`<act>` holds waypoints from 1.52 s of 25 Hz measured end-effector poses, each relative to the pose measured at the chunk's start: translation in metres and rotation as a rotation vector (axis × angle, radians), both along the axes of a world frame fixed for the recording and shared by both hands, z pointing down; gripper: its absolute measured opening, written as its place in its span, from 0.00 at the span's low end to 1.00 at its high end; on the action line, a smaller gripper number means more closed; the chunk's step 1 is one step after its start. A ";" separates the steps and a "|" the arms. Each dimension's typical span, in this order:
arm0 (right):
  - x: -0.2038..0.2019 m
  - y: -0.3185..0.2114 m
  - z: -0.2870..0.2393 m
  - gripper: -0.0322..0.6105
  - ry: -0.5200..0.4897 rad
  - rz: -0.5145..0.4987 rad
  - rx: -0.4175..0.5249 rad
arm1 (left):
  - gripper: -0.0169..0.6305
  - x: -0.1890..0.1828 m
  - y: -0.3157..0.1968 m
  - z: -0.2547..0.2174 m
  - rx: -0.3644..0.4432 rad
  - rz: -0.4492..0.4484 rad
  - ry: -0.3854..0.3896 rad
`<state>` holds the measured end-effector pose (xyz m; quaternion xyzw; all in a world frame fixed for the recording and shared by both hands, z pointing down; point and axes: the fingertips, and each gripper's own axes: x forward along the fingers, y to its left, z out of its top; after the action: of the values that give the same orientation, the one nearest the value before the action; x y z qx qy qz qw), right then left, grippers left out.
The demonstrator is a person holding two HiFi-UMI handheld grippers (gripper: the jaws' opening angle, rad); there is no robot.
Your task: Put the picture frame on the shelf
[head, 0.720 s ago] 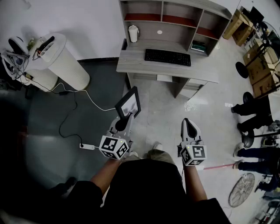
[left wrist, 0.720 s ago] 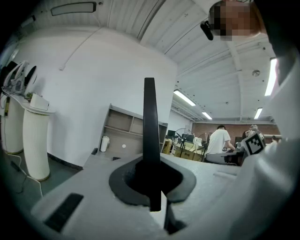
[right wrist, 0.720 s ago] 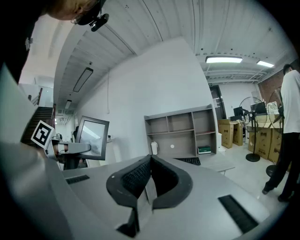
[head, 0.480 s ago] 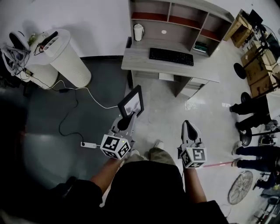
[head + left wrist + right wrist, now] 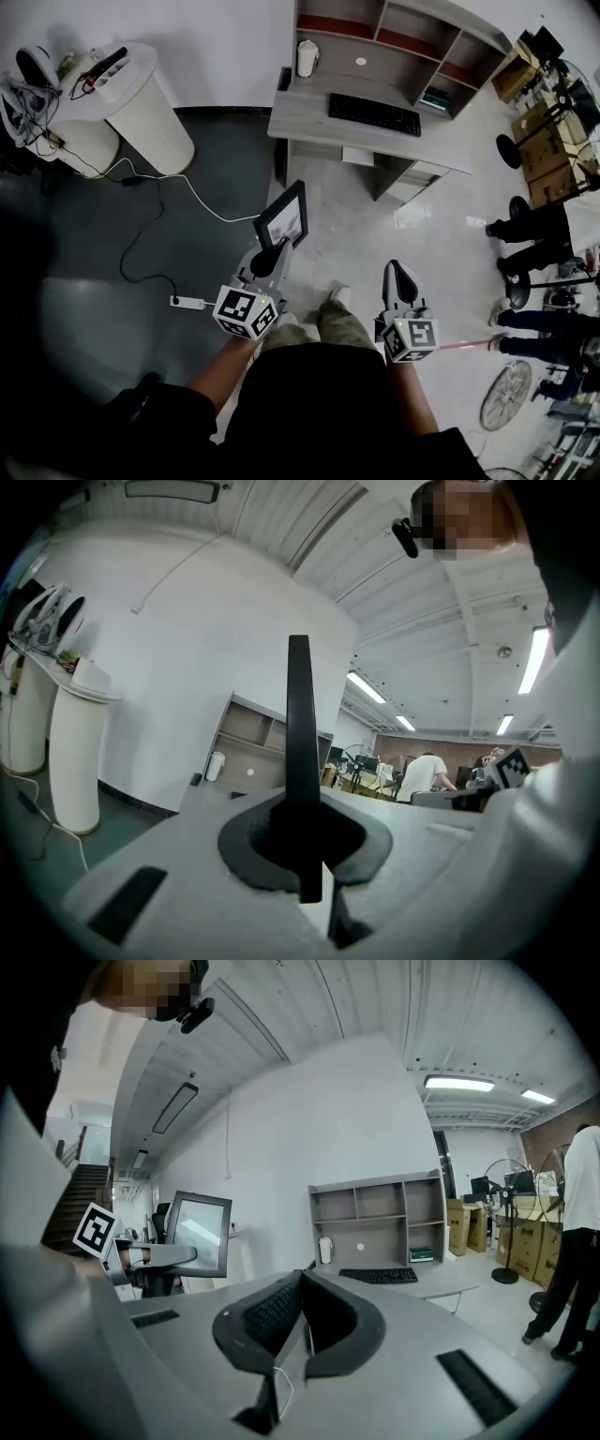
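The left gripper (image 5: 277, 247) is clenched on the picture frame (image 5: 282, 217) — apparently by its lower edge — holding it upright above the floor (image 5: 361, 230), well apart from the worktop (image 5: 309, 114) and its shelf (image 5: 398, 30). The right gripper (image 5: 397, 273) is closed, empty.

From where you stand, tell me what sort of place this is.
Most likely an office or workroom: a desk with a keyboard on it and shelves above, cardboard boxes on the floor nearby, and long strip lights on the ceiling.
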<state>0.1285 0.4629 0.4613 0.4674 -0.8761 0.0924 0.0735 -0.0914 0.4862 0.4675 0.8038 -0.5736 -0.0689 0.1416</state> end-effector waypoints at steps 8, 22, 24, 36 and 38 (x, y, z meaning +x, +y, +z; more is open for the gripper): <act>-0.005 -0.051 0.007 0.07 -0.001 -0.015 -0.005 | 0.06 0.000 -0.043 0.009 -0.004 -0.012 -0.007; 0.016 -0.250 0.012 0.07 -0.032 -0.180 -0.038 | 0.06 0.051 -0.214 -0.012 0.054 -0.039 0.008; 0.025 -0.272 0.012 0.07 -0.028 -0.188 -0.027 | 0.06 0.060 -0.235 -0.011 0.054 -0.041 -0.002; 0.056 -0.353 0.027 0.07 -0.055 -0.237 -0.104 | 0.06 0.062 -0.328 -0.027 0.051 -0.115 -0.009; 0.051 -0.363 0.030 0.07 -0.044 -0.255 -0.096 | 0.06 0.056 -0.339 -0.028 0.053 -0.117 -0.017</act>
<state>0.1797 0.1000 0.4908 0.3461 -0.9244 0.1343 0.0878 -0.0349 0.1468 0.4399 0.7728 -0.6189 -0.0854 0.1113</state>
